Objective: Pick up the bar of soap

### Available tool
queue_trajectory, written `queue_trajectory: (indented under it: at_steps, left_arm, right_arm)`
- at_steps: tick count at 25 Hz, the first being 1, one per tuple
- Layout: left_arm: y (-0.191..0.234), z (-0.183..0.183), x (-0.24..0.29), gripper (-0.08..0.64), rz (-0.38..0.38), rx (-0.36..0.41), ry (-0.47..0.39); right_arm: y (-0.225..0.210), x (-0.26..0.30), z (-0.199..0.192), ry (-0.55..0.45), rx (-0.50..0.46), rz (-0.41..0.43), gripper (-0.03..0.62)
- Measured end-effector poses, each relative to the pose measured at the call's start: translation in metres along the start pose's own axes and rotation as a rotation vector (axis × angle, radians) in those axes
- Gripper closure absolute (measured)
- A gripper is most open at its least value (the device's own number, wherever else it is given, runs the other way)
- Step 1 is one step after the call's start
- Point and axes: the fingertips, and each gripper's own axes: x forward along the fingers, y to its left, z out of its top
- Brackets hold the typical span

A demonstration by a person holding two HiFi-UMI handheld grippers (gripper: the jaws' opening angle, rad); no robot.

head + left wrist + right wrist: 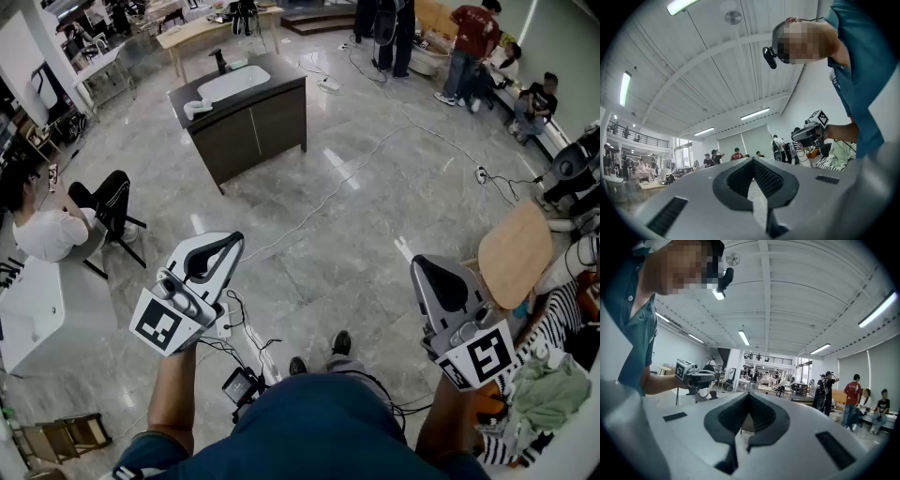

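A dark vanity cabinet (253,122) with a white basin (232,82) and a black faucet (220,61) stands far off across the grey floor. A small white thing (197,108) lies at the counter's left end; I cannot tell whether it is the bar of soap. My left gripper (234,240) is held level at lower left, its jaws together and empty (753,160). At lower right, my right gripper (419,263) is shut as well, with nothing in it (749,394). Both are well short of the cabinet.
A person in white (47,225) sits on a black chair at the left, beside a white table (28,309). Cables (347,178) trail across the floor. A wooden chair (514,251) and a heap of clothes (548,394) are at the right. Several people stand at the back.
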Motion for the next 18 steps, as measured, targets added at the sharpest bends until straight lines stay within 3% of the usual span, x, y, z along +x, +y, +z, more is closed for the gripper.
queue_trajectory:
  at_steps: [9, 18]
  left_arm:
    - [0.012, -0.006, 0.021, 0.558, 0.012, -0.005, 0.008]
    - [0.03, -0.023, 0.067, 0.558, 0.045, -0.012, 0.034]
  right_arm:
    - [-0.023, 0.014, -0.008, 0.002, 0.011, 0.011, 0.578]
    - [-0.078, 0.038, -0.029, -0.025, 0.065, 0.03, 0.578]
